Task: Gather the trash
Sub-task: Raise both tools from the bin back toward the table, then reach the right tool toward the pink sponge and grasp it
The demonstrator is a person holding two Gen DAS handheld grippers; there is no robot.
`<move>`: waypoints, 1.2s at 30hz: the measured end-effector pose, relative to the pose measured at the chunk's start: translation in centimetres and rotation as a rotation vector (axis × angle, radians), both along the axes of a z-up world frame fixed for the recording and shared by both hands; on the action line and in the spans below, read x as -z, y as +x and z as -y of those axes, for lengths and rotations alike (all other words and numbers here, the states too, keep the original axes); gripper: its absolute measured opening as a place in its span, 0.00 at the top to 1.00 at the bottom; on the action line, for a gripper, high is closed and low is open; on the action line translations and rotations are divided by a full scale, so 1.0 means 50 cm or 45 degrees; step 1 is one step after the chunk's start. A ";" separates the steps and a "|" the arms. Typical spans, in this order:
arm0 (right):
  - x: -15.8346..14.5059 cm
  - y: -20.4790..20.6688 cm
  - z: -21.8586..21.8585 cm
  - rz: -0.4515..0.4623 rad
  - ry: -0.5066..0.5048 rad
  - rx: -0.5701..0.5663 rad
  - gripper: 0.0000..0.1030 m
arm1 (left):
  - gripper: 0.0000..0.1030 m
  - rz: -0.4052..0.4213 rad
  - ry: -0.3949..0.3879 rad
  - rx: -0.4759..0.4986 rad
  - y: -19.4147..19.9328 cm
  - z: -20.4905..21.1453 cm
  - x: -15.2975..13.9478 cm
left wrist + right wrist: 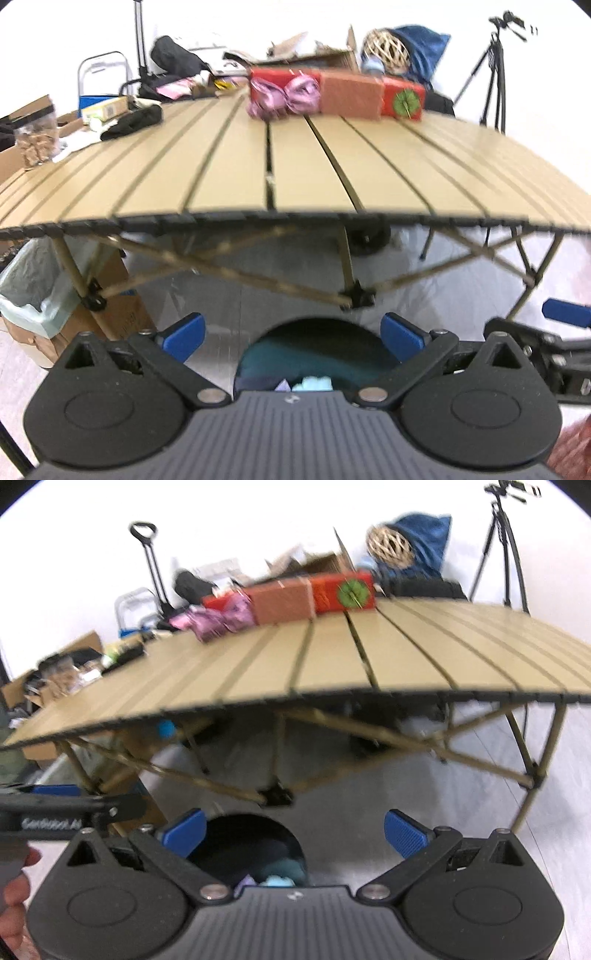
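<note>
Left tool: my left tool (291, 338) is released, its two blue fingers (184, 336) stand wide apart and grasp nothing. It hangs low, in front of the near edge of the worktop.

Right tool: my right tool (293, 832) is also released, the blue fingers (404, 832) are spread and empty. It is beside the left one; each camera sees a part of the other tool at its side.

Trash bin: a dark round bin (314, 354) stands on the floor just below both tools. In the left view it lies between the fingers, in the right view (247, 849) it is closer to the left finger.

Trash in bin: inside the bin I see a light blue crumpled piece (314, 384) and a small pale purple piece (283, 386). Both views are blurred, so I cannot tell what material they are.

Worktop: a tan slatted folding worktop (303, 177) with crossed legs.

Things on worktop: at the far edge there is a pink crumpled wrapper (282, 96) touching a red box (400, 98), and a brown block (351, 96) stands in front of this box.

Other bin: a container with a pale green bag (33, 288) stands on the floor at the left, beside a cardboard box (122, 306).

Background: a tripod (493, 70) stands behind the worktop, on the right.
</note>
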State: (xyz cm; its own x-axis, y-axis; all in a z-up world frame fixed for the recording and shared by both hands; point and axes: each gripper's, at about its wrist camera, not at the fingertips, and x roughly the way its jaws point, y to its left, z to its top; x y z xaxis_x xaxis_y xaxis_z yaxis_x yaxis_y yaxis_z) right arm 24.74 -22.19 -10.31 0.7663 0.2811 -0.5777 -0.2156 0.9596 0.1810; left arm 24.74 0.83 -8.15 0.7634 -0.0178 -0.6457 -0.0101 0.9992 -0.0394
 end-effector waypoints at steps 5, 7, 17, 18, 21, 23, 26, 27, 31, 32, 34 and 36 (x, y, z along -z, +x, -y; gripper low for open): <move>-0.052 -0.003 -0.015 0.127 0.036 -0.017 0.00 | 0.00 0.070 -0.050 -0.053 0.016 -0.033 -0.045; -0.074 0.003 -0.022 0.173 0.049 -0.022 0.00 | 0.00 0.092 -0.061 -0.074 0.027 -0.043 -0.061; -0.157 0.086 -0.057 0.320 0.044 0.010 0.00 | 0.00 0.198 -0.066 -0.114 0.103 -0.084 -0.134; -0.162 0.101 -0.062 0.330 0.037 0.021 0.00 | 0.00 0.206 -0.069 -0.115 0.114 -0.087 -0.139; -0.174 0.145 -0.073 0.340 0.022 0.048 0.00 | 0.00 0.229 -0.071 -0.125 0.147 -0.097 -0.154; -0.183 0.178 -0.081 0.354 0.009 0.070 0.00 | 0.00 0.244 -0.062 -0.134 0.172 -0.103 -0.164; -0.195 0.228 -0.096 0.371 -0.014 0.103 0.00 | 0.00 0.260 -0.052 -0.143 0.210 -0.113 -0.177; -0.200 0.244 -0.102 0.376 -0.022 0.111 0.00 | 0.00 0.269 -0.050 -0.148 0.223 -0.116 -0.181; -0.218 0.321 -0.133 0.402 -0.058 0.145 0.00 | 0.00 0.280 -0.044 -0.159 0.272 -0.133 -0.191; -0.220 0.341 -0.140 0.398 -0.060 0.150 0.00 | 0.00 0.280 -0.042 -0.163 0.285 -0.138 -0.191; -0.222 0.382 -0.155 0.381 -0.063 0.156 0.00 | 0.00 0.282 -0.041 -0.171 0.308 -0.149 -0.189; -0.222 0.423 -0.170 0.367 -0.079 0.169 0.00 | 0.00 0.287 -0.048 -0.176 0.330 -0.160 -0.186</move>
State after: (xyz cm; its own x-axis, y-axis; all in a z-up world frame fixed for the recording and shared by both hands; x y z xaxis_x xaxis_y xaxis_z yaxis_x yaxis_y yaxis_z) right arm 45.89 -13.71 0.79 0.9285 0.1388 -0.3445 -0.1218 0.9900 0.0706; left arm 41.25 8.82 1.16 0.8847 0.0757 -0.4600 -0.1331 0.9867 -0.0935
